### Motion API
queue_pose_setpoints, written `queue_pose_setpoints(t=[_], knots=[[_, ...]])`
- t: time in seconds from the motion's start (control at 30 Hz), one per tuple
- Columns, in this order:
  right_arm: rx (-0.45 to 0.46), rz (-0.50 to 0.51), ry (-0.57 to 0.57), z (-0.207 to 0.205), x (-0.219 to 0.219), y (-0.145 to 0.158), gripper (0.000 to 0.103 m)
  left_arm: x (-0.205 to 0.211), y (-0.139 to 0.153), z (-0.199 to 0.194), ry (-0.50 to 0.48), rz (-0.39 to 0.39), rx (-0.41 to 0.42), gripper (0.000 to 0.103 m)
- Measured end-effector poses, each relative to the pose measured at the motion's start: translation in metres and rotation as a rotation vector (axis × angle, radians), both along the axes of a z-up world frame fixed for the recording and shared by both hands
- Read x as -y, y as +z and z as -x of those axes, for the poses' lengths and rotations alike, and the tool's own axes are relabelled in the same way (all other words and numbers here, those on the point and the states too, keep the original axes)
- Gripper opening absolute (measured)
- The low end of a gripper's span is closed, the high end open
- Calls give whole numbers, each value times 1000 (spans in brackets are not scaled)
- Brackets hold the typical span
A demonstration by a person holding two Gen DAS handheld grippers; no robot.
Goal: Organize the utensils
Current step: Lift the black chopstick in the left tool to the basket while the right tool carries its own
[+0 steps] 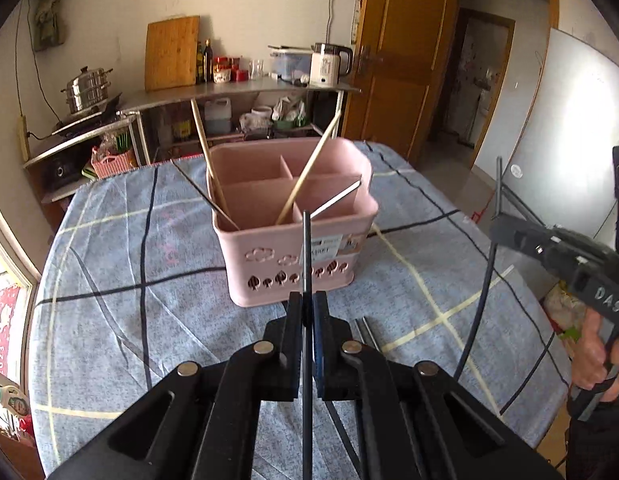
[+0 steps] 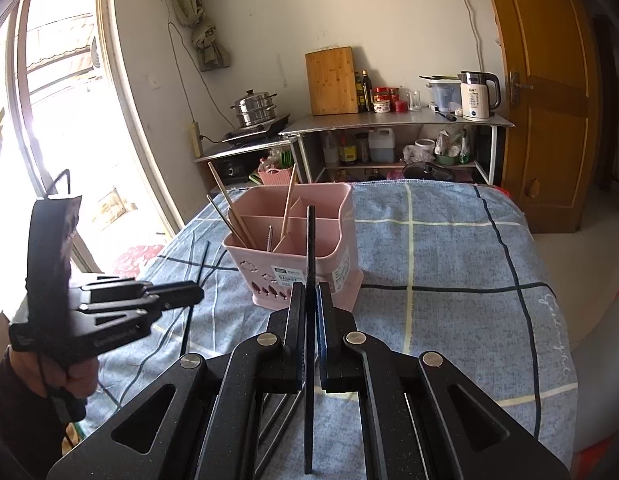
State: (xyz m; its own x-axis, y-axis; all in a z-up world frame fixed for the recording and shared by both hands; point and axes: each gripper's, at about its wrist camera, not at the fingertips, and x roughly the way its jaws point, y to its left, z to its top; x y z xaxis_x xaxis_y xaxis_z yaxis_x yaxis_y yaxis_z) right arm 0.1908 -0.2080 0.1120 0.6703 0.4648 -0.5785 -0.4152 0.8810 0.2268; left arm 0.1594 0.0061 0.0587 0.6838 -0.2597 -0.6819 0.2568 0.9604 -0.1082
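Note:
A pink divided basket (image 1: 245,248) (image 2: 265,268) stands on the blue checked tablecloth. Two wooden chopsticks (image 1: 309,176), a dark one and a metal one (image 1: 337,198) lean inside it. In the left wrist view my left gripper (image 1: 307,298) is shut on a thin dark chopstick (image 1: 305,248) that points up in front of the basket. My right gripper (image 2: 309,290) is shut on a flat black chopstick (image 2: 310,240), upright before the basket. Each gripper also shows in the other's view: the right gripper (image 1: 495,228) at the right, the left gripper (image 2: 199,292) at the left.
Two metal chopsticks (image 1: 367,332) lie on the cloth by my left gripper's right finger. Behind the table stands a metal shelf (image 2: 389,124) with a kettle (image 2: 477,96), a cutting board and a steamer pot. A wooden door (image 2: 549,100) is at the right, a window at the left.

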Motion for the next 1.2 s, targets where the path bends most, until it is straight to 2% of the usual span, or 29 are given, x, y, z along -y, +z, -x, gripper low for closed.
queue_pose_setpoints(t=[0.17,0.67,1.2], knots=[[19,-4,-6,2,1,7,5,-11,30,14,7,19,80,5],[56,-1,-12,8,2,22,5,-20,56,27,10,58,138,5],[85,-20,29,-5,-16,44,5,-27,76,13,22,73,131,5]])
